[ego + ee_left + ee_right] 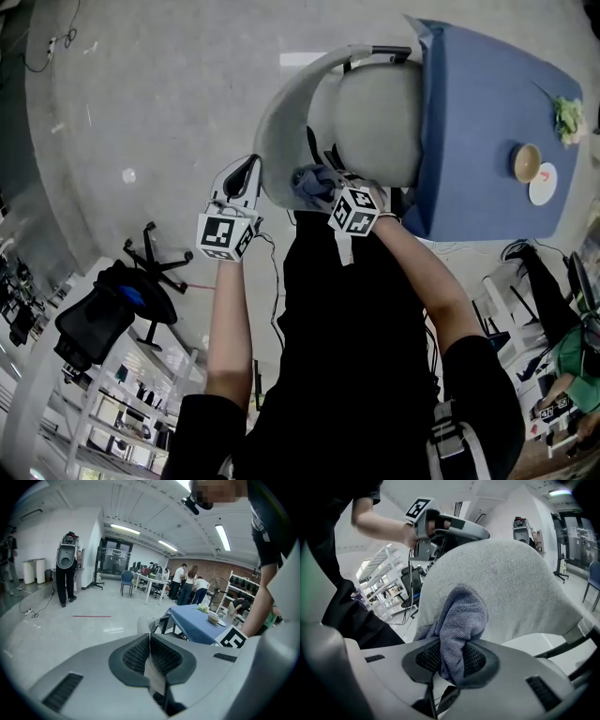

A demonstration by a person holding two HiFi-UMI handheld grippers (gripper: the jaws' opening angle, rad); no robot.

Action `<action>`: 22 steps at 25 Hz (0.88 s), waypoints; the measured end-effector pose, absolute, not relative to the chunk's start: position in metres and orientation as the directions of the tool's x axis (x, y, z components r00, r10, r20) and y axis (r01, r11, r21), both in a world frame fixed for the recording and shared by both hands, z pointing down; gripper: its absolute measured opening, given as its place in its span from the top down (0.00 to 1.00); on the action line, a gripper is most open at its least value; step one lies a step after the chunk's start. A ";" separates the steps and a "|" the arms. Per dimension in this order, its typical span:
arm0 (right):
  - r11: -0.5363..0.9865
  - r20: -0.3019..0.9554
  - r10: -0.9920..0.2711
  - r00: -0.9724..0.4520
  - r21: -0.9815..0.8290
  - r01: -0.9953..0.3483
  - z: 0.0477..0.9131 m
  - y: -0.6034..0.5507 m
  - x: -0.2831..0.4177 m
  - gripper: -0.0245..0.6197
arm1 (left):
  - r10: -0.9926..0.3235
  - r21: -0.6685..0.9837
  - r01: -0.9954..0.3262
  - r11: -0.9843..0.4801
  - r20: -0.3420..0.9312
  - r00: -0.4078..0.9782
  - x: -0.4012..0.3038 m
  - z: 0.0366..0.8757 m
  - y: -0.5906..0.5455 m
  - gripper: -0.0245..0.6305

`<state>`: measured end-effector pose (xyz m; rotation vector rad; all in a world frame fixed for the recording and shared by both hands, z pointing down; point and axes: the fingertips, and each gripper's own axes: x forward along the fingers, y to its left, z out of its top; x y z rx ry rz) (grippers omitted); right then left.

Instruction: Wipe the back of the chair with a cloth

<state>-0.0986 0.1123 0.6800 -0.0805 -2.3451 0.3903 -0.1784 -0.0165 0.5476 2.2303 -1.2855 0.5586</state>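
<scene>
Cloth: your blue-grey cloth [457, 620] is bunched into a thick fold. It lies against the grey fabric of the chair back [511, 588], low on the side that faces you. From the head view the cloth [314, 183] shows as a small dark-blue wad at the near edge of the back.
Right gripper: your right gripper [451, 660] is clenched on the cloth. Both ribbed pads press into the fold, and most of it spills forward past the tips. In the head view this gripper [328, 187] points at the back from your side.
Chair back: the chair back [370, 122] is a pale grey rounded shell seen from above. It stands between you and the table.
Left gripper: your left gripper [150, 637] has its jaws pressed together, with nothing between the pads. In the head view it [246, 169] sits just beside the curved left rim of the back. I cannot tell whether it touches the rim.
Table: the table [487, 122] has a blue cover and stands just beyond the chair. A bowl [526, 162] and a white plate [543, 184] sit side by side on it.
Floor: the floor [141, 112] is smooth and grey. A black office chair [103, 314] stands well apart on your left.
Background: in the left gripper view, people [187, 581] stand at distant desks.
</scene>
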 end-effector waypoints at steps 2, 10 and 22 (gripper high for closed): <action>0.945 0.681 0.185 -0.708 -0.321 -0.061 0.687 0.120 -0.090 0.81 | -0.672 0.220 -0.877 -0.426 0.572 0.470 -0.179 0.548 -0.016 0.93; 0.927 0.713 0.180 -0.677 -0.354 -0.126 0.713 0.118 -0.088 0.80 | -0.672 0.234 -0.876 -0.421 0.568 0.475 -0.180 0.549 -0.017 0.93; 0.874 0.715 0.122 -0.688 -0.406 -0.268 0.740 0.072 -0.109 0.80 | -0.670 0.256 -0.867 -0.427 0.555 0.494 -0.181 0.551 -0.018 0.93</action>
